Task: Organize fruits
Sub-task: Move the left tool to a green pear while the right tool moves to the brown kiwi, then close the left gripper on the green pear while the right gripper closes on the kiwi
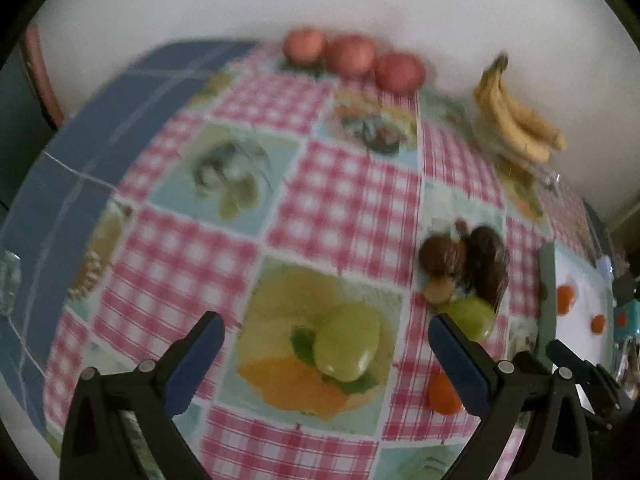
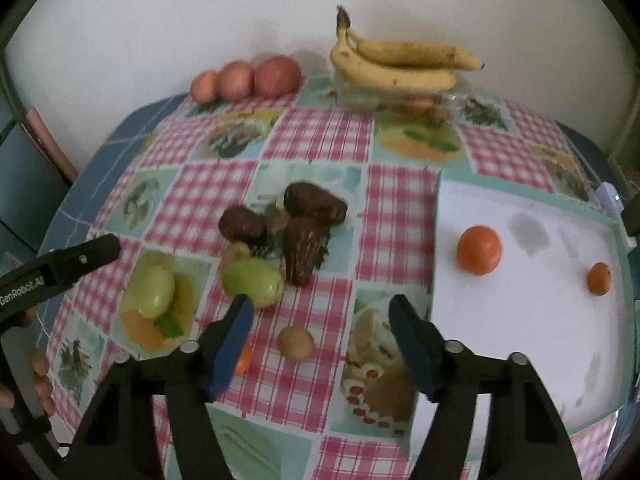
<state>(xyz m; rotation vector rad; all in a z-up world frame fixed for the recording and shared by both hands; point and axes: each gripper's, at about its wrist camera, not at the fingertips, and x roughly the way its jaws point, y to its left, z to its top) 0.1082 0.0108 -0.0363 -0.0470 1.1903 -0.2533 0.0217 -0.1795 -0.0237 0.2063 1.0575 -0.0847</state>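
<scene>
My left gripper (image 1: 326, 326) is open and empty, its jaws standing either side of a green fruit (image 1: 347, 346) just ahead on the checked tablecloth. My right gripper (image 2: 322, 308) is open and empty above a small brown fruit (image 2: 295, 342). Ahead of it lie a second green fruit (image 2: 252, 282), three dark brown fruits (image 2: 304, 228) and a small orange fruit (image 2: 242, 358) behind its left finger. Two oranges (image 2: 479, 250) sit on a white tray (image 2: 528, 312) at the right. The left gripper also shows at the left edge of the right wrist view (image 2: 60, 264).
Three red apples (image 2: 248, 76) stand in a row at the table's far edge by the wall. A bunch of bananas (image 2: 400, 62) rests on a clear container (image 2: 400, 100) at the back. The table's blue edge (image 1: 60, 184) curves along the left.
</scene>
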